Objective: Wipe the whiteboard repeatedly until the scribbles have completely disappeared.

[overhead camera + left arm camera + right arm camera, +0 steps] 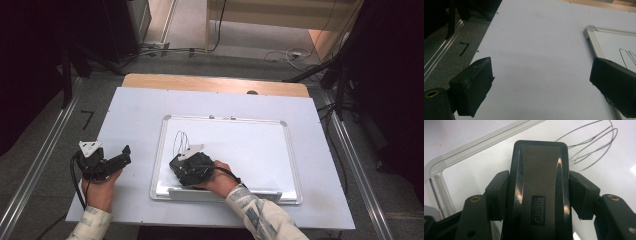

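A whiteboard (pixel 250 145) with a silver frame lies flat on the white mat. Thin black looping lines (pixel 181 140) are drawn at its left part. My right gripper (pixel 190 167) rests over the board's lower left area, shut on a black glossy whiteboard eraser (pixel 539 187) marked "deli". The eraser stands between the two jaws, and the drawn lines (pixel 591 145) lie just beyond it. My left gripper (pixel 120 156) hovers over the mat left of the board, open with nothing between its fingers (pixel 474 87). The board's top left corner (pixel 590 32) shows in the left gripper view.
The white mat (pixel 130 115) covers a wooden table (pixel 210 82). Metal rails (pixel 40 160) run along both sides on the grey floor. Cables (pixel 285 55) lie on the floor beyond the table. Dark stands flank the scene.
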`<control>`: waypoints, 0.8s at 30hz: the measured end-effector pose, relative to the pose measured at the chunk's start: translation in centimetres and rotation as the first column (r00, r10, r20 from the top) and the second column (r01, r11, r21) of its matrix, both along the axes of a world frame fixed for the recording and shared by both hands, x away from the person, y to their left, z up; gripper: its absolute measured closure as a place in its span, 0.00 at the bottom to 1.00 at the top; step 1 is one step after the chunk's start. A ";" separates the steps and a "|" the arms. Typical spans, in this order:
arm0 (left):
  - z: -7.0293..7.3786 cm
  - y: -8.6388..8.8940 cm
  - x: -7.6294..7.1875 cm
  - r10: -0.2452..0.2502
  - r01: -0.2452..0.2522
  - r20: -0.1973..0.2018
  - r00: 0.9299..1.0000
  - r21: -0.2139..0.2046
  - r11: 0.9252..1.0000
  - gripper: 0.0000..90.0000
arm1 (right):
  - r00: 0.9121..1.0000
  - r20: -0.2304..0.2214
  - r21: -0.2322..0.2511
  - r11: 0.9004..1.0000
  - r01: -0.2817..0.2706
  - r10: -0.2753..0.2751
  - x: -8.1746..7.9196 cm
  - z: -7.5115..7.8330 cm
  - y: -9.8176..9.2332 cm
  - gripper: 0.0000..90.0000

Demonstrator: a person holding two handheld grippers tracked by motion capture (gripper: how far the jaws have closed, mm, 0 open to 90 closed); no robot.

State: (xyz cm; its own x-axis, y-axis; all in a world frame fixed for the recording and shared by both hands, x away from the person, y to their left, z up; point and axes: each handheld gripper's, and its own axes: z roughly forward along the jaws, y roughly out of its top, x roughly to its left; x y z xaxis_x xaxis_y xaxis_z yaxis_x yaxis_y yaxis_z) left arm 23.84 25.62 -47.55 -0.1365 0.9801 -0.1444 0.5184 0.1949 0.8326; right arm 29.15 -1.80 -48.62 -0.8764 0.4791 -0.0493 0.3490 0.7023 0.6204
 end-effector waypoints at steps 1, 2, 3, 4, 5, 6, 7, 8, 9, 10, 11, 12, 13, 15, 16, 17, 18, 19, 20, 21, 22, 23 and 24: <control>0.0 0.0 0.0 -0.002 0.002 -0.001 1.000 0.001 1.000 0.06 | 1.000 -0.007 0.004 1.000 0.003 -0.003 0.0 0.0 0.0 0.41; 0.0 0.0 0.0 -0.001 0.001 0.000 1.000 0.002 1.000 0.06 | 1.000 -0.006 0.004 1.000 0.006 -0.006 0.0 0.0 0.0 0.41; 0.0 0.0 0.0 -0.002 0.002 0.000 1.000 0.002 1.000 0.06 | 1.000 -0.003 0.002 1.000 0.004 -0.004 0.1 0.0 0.0 0.41; 0.0 0.0 0.0 0.000 0.000 -0.001 1.000 0.001 1.000 0.06 | 1.000 -0.003 0.002 1.000 0.013 -0.013 0.1 0.0 0.0 0.41; 0.0 0.1 0.0 0.003 -0.003 -0.002 1.000 -0.001 1.000 0.06 | 1.000 -0.004 0.003 1.000 0.030 -0.030 0.2 0.0 -0.1 0.41; 0.0 0.1 -0.1 0.003 -0.003 0.000 1.000 -0.001 1.000 0.06 | 0.999 -0.003 0.002 0.999 0.047 -0.047 0.4 0.0 -0.2 0.41; 0.0 0.1 -0.1 0.003 -0.003 0.000 1.000 -0.001 1.000 0.06 | 0.998 -0.005 0.002 0.998 0.064 -0.064 0.6 0.0 -0.3 0.41; 0.0 0.1 -0.1 0.001 -0.001 0.000 1.000 0.000 1.000 0.06 | 0.997 -0.005 0.002 0.997 0.071 -0.071 0.8 0.1 -0.5 0.41; 0.0 0.1 -0.1 0.001 -0.001 -0.001 1.000 0.000 1.000 0.06 | 0.997 -0.006 0.002 0.997 0.074 -0.074 0.8 0.1 -0.5 0.41; 0.0 0.1 -0.1 0.003 -0.003 0.000 1.000 0.000 1.000 0.06 | 0.998 0.005 -0.005 0.998 0.070 -0.070 0.8 0.1 -0.5 0.41; 0.0 0.1 0.0 0.002 -0.002 -0.002 1.000 -0.001 1.000 0.06 | 0.998 0.001 -0.007 0.998 0.068 -0.068 0.7 0.1 -0.4 0.41; 0.0 0.0 0.0 0.001 -0.001 -0.001 1.000 -0.002 1.000 0.06 | 0.998 -0.008 -0.004 0.998 0.059 -0.059 0.5 0.1 -0.4 0.41; 0.0 0.0 0.0 0.000 0.000 0.000 1.000 -0.001 1.000 0.06 | 0.999 -0.009 -0.002 0.999 0.046 -0.046 0.4 0.1 -0.3 0.41; 0.0 0.0 0.0 -0.001 0.001 -0.002 1.000 0.004 1.000 0.06 | 1.000 -0.004 -0.002 1.000 -0.005 0.005 0.0 0.0 -0.1 0.41; 0.0 -0.1 0.0 -0.001 0.001 -0.002 1.000 0.004 1.000 0.06 | 1.000 -0.007 0.000 1.000 -0.020 0.020 -0.2 0.0 0.0 0.41; 0.0 -0.1 0.1 -0.001 0.001 0.000 1.000 0.004 1.000 0.06 | 1.000 -0.014 0.001 1.000 -0.028 0.028 -0.4 0.0 0.1 0.41; 0.0 -0.1 0.0 -0.002 0.002 0.000 1.000 0.005 1.000 0.06 | 0.999 -0.015 0.002 1.000 -0.029 0.029 -0.3 0.0 0.1 0.41; 0.0 -0.1 0.0 -0.002 0.002 -0.002 1.000 0.005 1.000 0.06 | 0.999 -0.020 0.005 1.000 -0.031 0.031 -0.3 0.0 0.1 0.41; 0.0 0.0 0.0 0.000 0.000 -0.001 1.000 0.003 1.000 0.06 | 0.999 -0.019 0.004 0.999 -0.032 0.032 -0.3 0.0 0.0 0.41; 0.0 0.0 0.0 0.001 -0.001 0.000 1.000 0.001 1.000 0.06 | 0.999 -0.013 0.000 1.000 -0.031 0.031 -0.2 0.0 0.0 0.41; 0.0 0.0 0.0 0.000 0.000 0.000 1.000 -0.001 1.000 0.06 | 1.000 -0.010 -0.001 1.000 -0.012 0.012 -0.1 0.0 0.0 0.41; 0.0 0.0 0.0 0.000 0.000 -0.001 1.000 0.001 1.000 0.06 | 1.000 -0.007 -0.003 1.000 -0.002 0.002 0.1 0.0 -0.1 0.41; 0.0 0.0 0.0 0.002 -0.002 0.000 1.000 0.001 1.000 0.06 | 1.000 -0.003 -0.004 1.000 0.015 -0.015 0.3 0.0 -0.2 0.41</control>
